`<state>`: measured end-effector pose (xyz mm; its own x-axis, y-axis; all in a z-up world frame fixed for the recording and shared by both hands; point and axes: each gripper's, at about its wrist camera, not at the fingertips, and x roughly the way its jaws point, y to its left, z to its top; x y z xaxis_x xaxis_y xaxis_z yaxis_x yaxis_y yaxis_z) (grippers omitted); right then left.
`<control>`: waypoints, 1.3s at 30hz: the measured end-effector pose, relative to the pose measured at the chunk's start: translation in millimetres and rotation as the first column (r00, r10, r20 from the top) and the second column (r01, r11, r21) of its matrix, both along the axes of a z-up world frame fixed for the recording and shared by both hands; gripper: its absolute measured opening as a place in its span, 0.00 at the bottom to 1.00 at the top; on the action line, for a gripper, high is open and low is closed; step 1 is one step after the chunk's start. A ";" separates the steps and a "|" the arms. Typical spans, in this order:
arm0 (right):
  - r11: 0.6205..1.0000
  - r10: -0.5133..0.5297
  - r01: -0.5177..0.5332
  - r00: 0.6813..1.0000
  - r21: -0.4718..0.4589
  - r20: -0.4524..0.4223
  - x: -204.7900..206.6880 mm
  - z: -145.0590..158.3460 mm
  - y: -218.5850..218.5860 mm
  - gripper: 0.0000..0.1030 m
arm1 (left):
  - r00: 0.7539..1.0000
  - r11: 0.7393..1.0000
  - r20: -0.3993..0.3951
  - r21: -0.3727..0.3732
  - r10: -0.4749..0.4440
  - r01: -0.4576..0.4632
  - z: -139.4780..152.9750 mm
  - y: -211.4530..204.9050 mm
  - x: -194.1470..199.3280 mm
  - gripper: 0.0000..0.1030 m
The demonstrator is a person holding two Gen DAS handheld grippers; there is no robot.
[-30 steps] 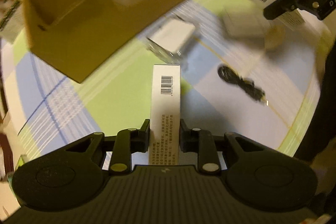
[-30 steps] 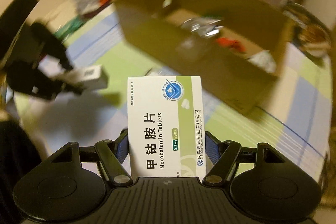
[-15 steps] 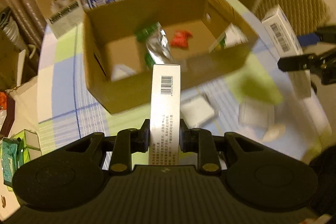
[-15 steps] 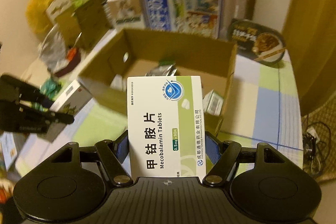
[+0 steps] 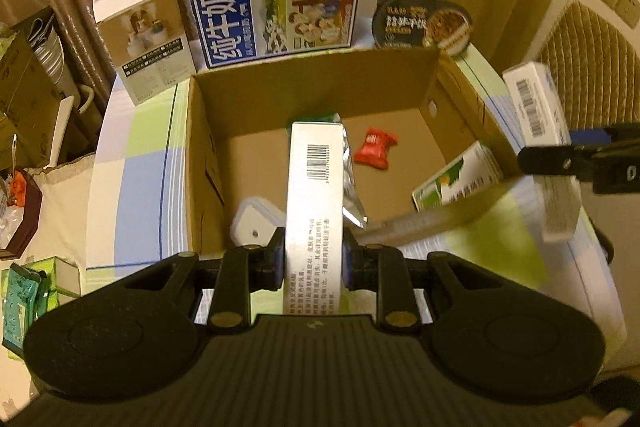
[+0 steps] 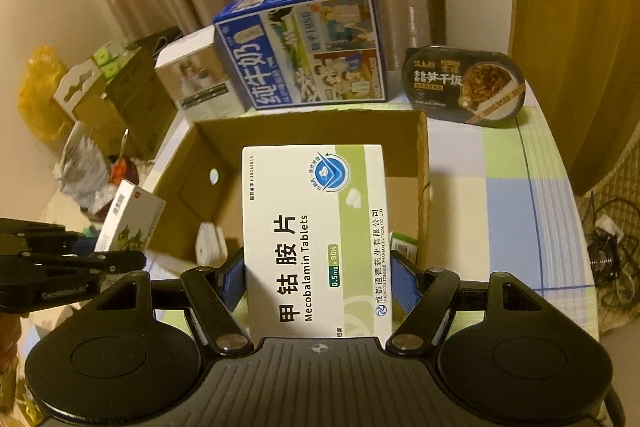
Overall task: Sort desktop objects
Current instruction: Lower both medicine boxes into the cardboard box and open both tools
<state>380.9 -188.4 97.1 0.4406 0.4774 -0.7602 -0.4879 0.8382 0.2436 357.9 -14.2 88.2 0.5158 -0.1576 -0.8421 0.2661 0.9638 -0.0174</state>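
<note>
Boxes are held over the carton: a narrow box is pinched by the left gripper, a tablet box by the right gripper. If released early, either could be caught on the near wall and dropped outside. Each box is clamped low, most of it projecting beyond the jaws.

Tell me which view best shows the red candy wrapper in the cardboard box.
The left wrist view: the red candy wrapper lies in plain sight on the cardboard box floor. In the right wrist view, the Mecobalamin box in the right gripper hides it.
</note>
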 end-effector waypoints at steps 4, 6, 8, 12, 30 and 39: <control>1.000 -0.019 0.019 1.000 -0.010 0.001 13.3 -4.5 5.5 0.67 | 1.000 1.000 0.003 0.001 0.020 -0.020 -1.6 -0.7 14.5 0.21; 0.999 -0.032 0.032 0.999 -0.012 0.000 18.3 -7.7 8.0 0.67 | 1.000 1.000 0.000 0.000 0.024 -0.024 -4.3 -1.6 20.4 0.21; 0.999 -0.044 0.044 0.999 -0.013 -0.001 23.2 -10.5 10.2 0.67 | 1.000 1.000 -0.006 -0.005 0.029 -0.029 -7.7 -1.9 25.7 0.21; 0.998 -0.063 0.063 0.998 -0.017 -0.003 32.2 -15.4 14.2 0.67 | 0.999 0.999 -0.004 -0.001 0.041 -0.041 -13.7 -1.9 35.4 0.21; 0.995 -0.093 0.093 0.996 -0.025 0.005 63.8 -32.5 21.5 0.67 | 0.996 0.995 -0.002 -0.030 0.091 -0.091 -34.4 0.6 70.2 0.21; 0.996 -0.080 0.080 0.997 -0.034 0.007 67.4 -37.6 28.2 0.67 | 0.995 0.994 0.011 -0.044 0.102 -0.102 -40.2 3.1 74.5 0.25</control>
<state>448.3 -160.2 59.5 0.4805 0.4140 -0.7731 -0.4199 0.8826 0.2116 432.4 -11.1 48.0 0.5418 -0.1399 -0.8288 0.1669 0.9843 -0.0571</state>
